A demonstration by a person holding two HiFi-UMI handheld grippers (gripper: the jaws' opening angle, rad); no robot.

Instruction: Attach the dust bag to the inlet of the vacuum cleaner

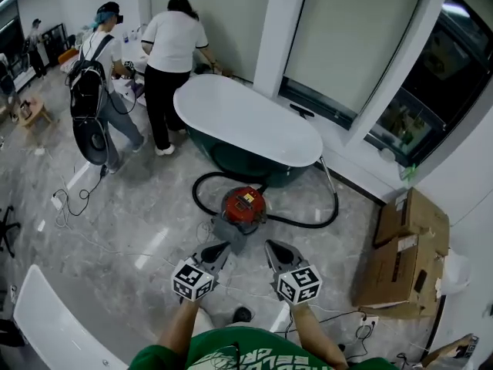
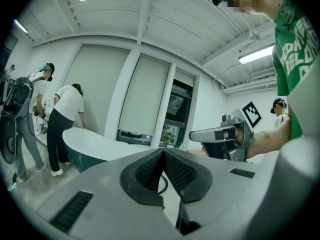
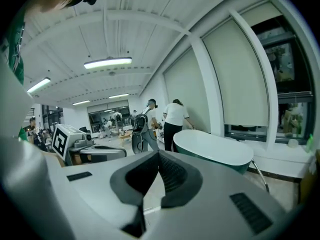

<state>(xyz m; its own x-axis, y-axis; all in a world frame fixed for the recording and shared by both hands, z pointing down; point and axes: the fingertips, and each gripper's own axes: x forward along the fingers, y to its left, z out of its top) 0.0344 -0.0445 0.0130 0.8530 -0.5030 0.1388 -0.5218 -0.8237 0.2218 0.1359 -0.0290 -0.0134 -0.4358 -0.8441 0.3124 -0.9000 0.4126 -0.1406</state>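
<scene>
The red vacuum cleaner (image 1: 244, 205) stands on the floor ahead of me, with a black hose (image 1: 331, 206) looped round it. A grey piece (image 1: 230, 234) lies against its near side; I cannot tell whether it is the dust bag. My left gripper (image 1: 226, 246) and right gripper (image 1: 269, 244) are held side by side above the floor, short of the vacuum. Both are shut with nothing between their jaws. In the left gripper view the left gripper (image 2: 162, 152) points toward the window, and the right gripper (image 2: 200, 134) shows beside it. The right gripper (image 3: 158, 152) also points level into the room.
A white bathtub (image 1: 246, 122) on a dark green base stands behind the vacuum. Two people (image 1: 169, 60) work at the back left. Cardboard boxes (image 1: 408, 253) sit at the right, a white tabletop (image 1: 54, 322) at the lower left, and cables (image 1: 73, 203) lie on the floor.
</scene>
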